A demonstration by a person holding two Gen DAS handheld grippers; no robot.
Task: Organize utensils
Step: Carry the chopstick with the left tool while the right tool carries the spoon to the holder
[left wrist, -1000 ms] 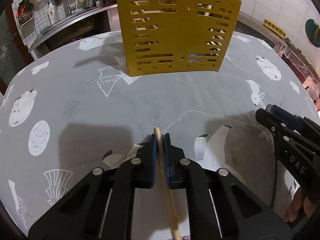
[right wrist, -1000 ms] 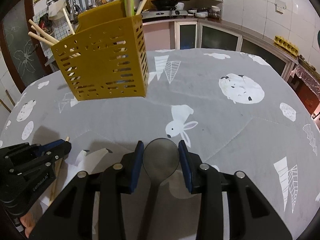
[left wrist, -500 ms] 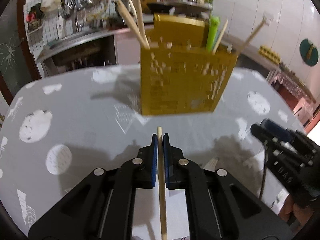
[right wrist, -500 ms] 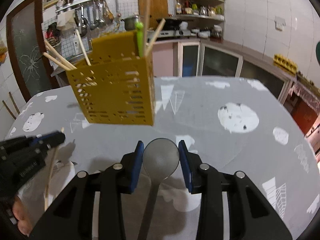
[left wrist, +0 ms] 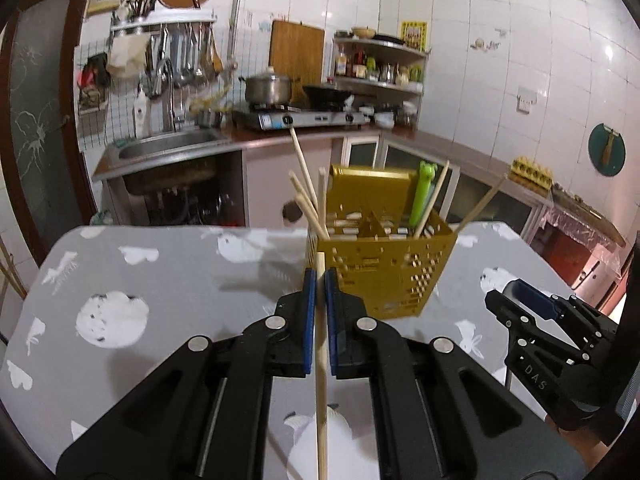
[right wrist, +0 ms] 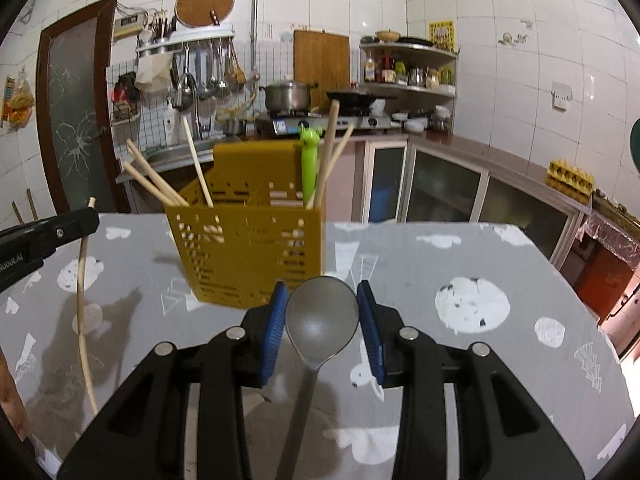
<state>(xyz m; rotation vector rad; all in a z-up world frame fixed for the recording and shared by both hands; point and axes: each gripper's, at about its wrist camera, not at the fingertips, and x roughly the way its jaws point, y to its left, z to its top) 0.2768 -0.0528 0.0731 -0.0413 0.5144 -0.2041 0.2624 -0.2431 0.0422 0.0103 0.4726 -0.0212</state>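
A yellow perforated utensil holder [left wrist: 384, 276] [right wrist: 248, 248] stands on the grey patterned table, holding several wooden chopsticks [left wrist: 308, 204] and a green utensil [left wrist: 423, 194]. My left gripper [left wrist: 320, 280] is shut on a single wooden chopstick [left wrist: 321, 380], raised above the table just in front of the holder. In the right wrist view that chopstick [right wrist: 82, 292] hangs from the left gripper [right wrist: 90, 216] at the left edge. My right gripper [right wrist: 322, 300] is shut on the bowl of a metal spoon [right wrist: 322, 316], its handle running back under the jaws.
The table [right wrist: 460, 264] ends at a far edge behind the holder. Beyond it runs a kitchen counter with a sink [left wrist: 168, 148], a gas stove with a pot [left wrist: 266, 88] and a corner shelf of jars [right wrist: 408, 72]. The right gripper [left wrist: 532, 308] shows at right in the left wrist view.
Both grippers have risen and tilted up with chopstick and spoon still held. The holder now sits lower in each view, its open top in sight.
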